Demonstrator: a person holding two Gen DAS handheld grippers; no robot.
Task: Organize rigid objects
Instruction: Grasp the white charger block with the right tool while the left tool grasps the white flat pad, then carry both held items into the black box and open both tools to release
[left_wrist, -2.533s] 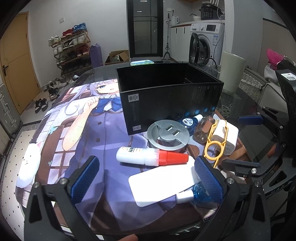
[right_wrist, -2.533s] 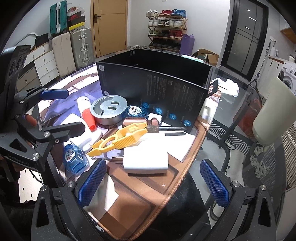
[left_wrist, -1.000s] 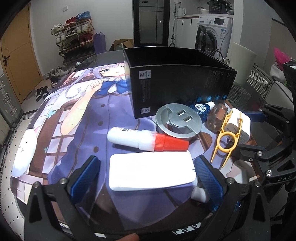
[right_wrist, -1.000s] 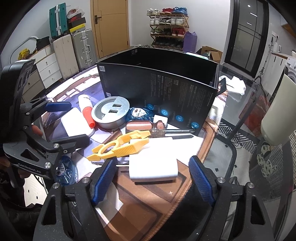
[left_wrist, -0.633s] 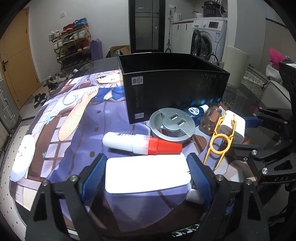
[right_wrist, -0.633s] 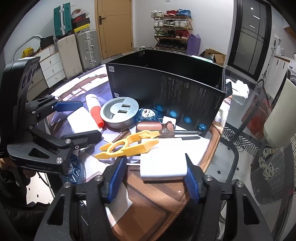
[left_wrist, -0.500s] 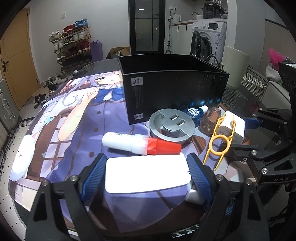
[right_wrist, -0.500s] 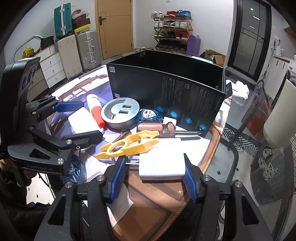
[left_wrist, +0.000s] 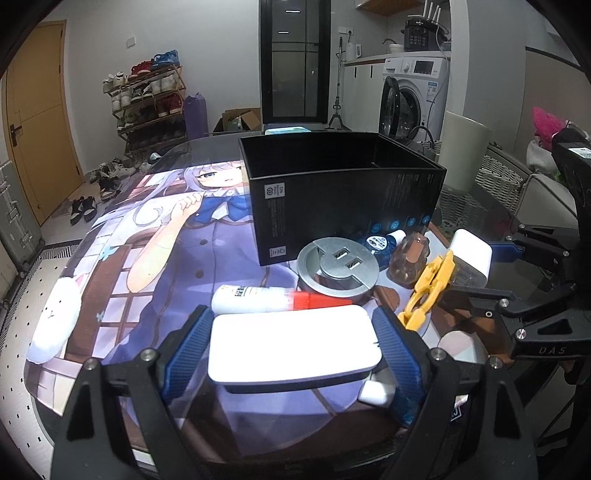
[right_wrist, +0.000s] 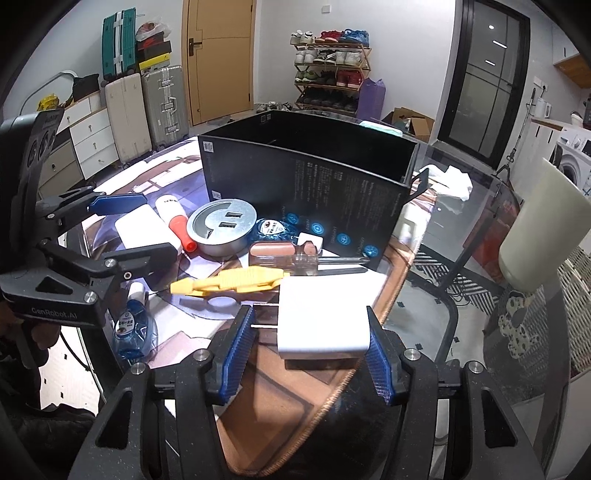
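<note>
Now left fingers (left_wrist: 186, 352) clamp white box (left_wrist: 293, 345); right fingers (right_wrist: 380, 360) grip charger (right_wrist: 323, 319).

**A:** What is sitting around the room?

**B:** A shoe rack (left_wrist: 147, 99) full of sneakers is standing against the white wall, beside a wooden door (left_wrist: 37, 122). Loose shoes (left_wrist: 83, 208) are lying on the floor near it.

**A:** And on the other side?

**B:** A washing machine (left_wrist: 413, 99) is standing with its round door hanging open. Suitcases (right_wrist: 144, 110) are lining up beside a white drawer unit (right_wrist: 92, 144). A cardboard box (right_wrist: 413, 123) is sitting on the floor by a dark glass door (right_wrist: 480, 81).
</note>
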